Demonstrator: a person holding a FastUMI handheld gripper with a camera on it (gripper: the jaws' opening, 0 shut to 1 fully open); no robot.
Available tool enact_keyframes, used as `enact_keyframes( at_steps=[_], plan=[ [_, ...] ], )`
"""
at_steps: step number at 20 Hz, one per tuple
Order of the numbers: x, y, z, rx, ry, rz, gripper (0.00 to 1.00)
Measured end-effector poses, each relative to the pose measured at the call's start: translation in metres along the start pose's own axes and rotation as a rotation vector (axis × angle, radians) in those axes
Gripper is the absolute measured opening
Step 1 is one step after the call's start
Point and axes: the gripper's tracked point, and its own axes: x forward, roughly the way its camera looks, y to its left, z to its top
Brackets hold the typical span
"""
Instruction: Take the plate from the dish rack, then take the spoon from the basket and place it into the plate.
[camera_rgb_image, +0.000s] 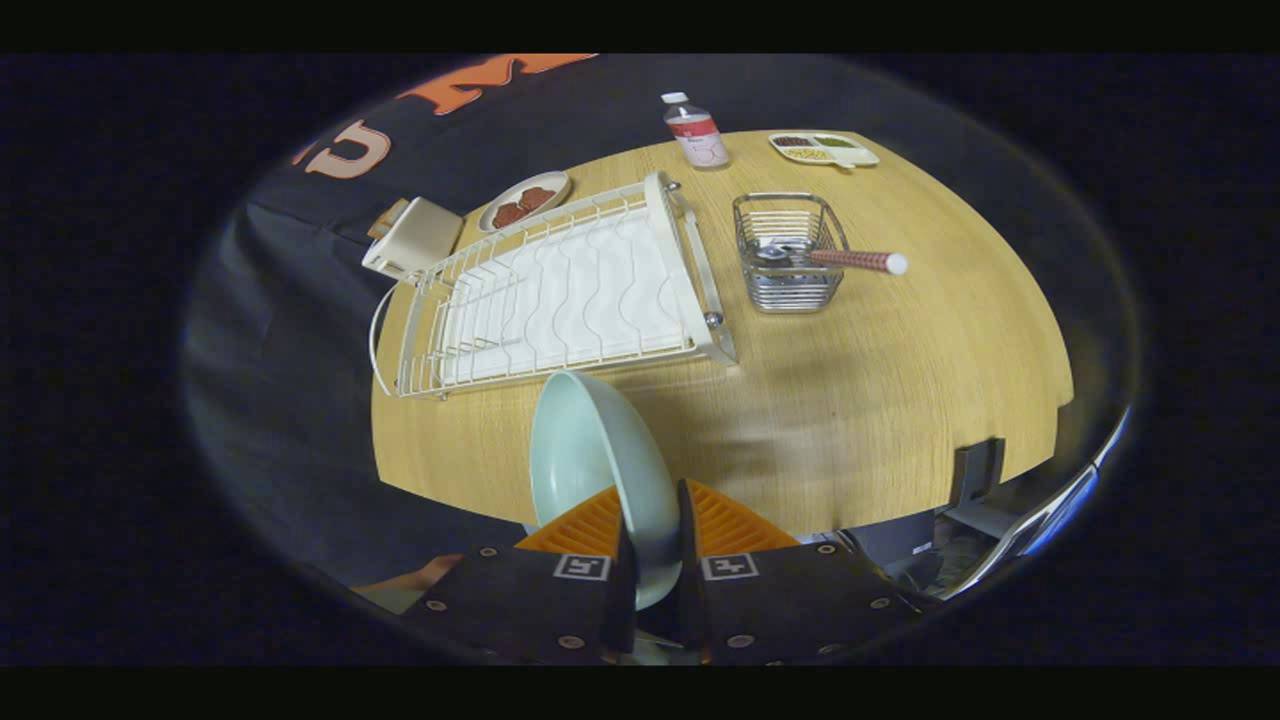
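A pale green plate (590, 450) stands on edge between my fingers, and my gripper (655, 545) is shut on its rim, holding it above the wooden table (880, 400). Beyond the plate lies the white wire dish rack (560, 295), with nothing in it. To the right of the rack stands a wire basket (788, 252). A spoon (850, 260) with a reddish patterned handle and a white end rests in the basket, its handle sticking out over the right side.
A plastic bottle (697, 130) stands at the far edge of the table. A divided tray with food (823, 149) lies to its right. A small plate with brown food (524, 201) and a cream box (415, 237) sit beyond the rack.
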Motion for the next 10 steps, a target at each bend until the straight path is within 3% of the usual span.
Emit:
enact_keyframes(
  at_steps=[4,10],
  plan=[
    [0.026,0.003,-0.014,0.032,0.018,0.055,0.19],
    [0.051,-0.001,-0.006,0.07,-0.026,0.072,0.19]
  ],
)
